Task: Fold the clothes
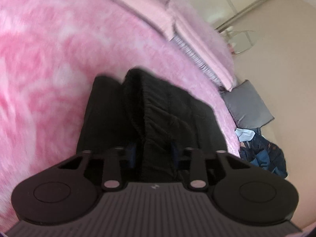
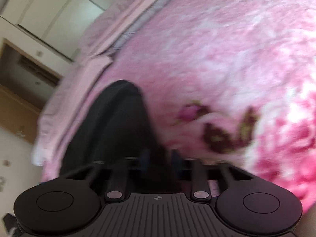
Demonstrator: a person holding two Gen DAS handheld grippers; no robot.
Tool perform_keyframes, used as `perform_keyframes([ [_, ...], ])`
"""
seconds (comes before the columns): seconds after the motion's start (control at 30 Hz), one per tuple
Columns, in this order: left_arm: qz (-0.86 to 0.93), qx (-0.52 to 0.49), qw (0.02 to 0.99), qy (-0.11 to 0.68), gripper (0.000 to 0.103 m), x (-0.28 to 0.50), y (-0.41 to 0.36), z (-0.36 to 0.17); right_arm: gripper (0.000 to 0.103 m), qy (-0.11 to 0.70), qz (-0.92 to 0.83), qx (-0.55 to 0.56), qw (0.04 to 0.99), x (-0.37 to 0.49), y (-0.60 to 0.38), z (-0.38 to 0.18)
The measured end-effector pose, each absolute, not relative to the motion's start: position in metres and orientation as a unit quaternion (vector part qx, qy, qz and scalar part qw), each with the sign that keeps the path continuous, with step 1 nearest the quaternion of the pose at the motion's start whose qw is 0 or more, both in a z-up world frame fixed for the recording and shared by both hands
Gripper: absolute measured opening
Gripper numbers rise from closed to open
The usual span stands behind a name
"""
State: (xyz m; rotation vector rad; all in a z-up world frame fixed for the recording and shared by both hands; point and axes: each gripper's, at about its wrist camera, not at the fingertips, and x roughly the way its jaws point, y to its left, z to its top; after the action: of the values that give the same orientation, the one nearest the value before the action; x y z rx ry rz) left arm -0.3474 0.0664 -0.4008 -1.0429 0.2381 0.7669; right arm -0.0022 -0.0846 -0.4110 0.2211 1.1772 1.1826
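Observation:
A black garment with an elastic gathered waistband (image 1: 150, 106) hangs over a pink fluffy blanket (image 1: 49, 59) on the bed. My left gripper (image 1: 155, 154) is shut on the black garment at its waistband, which bunches between the blue pads. In the right wrist view the same black garment (image 2: 114, 122) stretches ahead over the pink flowered blanket (image 2: 227, 59). My right gripper (image 2: 160, 158) is shut on the garment's edge. Both views are blurred by motion.
A grey pillow (image 1: 248, 104) and a heap of blue jeans and white cloth (image 1: 262, 152) lie on the floor beside the bed. Pale pink bedding (image 1: 197, 35) runs along the bed's edge. White wardrobe doors (image 2: 49, 9) and a brown cabinet (image 2: 17, 106) stand beyond.

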Motion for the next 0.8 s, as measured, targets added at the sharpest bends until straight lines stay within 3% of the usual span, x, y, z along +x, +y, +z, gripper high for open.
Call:
perform_keyframes([
  [0.07, 0.362, -0.463, 0.804, 0.089, 0.014, -0.357, 0.061, -0.385, 0.005, 0.499, 0.543, 0.072, 0.672, -0.013, -0.078, -0.401],
  [0.2, 0.37, -0.45, 0.811, 0.055, 0.01, -0.384, 0.056, -0.369, 0.005, 0.479, 0.575, 0.045, 0.662, -0.032, -0.065, -0.393],
  [0.3, 0.373, -0.47, 0.797, 0.073, 0.011, -0.387, 0.059, -0.389, 0.005, 0.466, 0.588, 0.012, 0.661, -0.047, -0.053, -0.394],
  [0.53, 0.372, -0.487, 0.788, 0.055, 0.019, -0.397, 0.059, -0.407, 0.006, 0.453, 0.604, -0.003, 0.656, -0.055, -0.051, -0.397],
  [0.63, 0.396, -0.47, 0.787, 0.054, 0.03, -0.409, 0.045, -0.394, 0.006, 0.436, 0.598, 0.007, 0.673, -0.049, -0.072, -0.393],
  [0.8, 0.386, -0.52, 0.762, 0.019, 0.032, -0.429, 0.007, -0.401, 0.006, 0.387, 0.603, -0.013, 0.698, -0.053, -0.103, -0.385],
])
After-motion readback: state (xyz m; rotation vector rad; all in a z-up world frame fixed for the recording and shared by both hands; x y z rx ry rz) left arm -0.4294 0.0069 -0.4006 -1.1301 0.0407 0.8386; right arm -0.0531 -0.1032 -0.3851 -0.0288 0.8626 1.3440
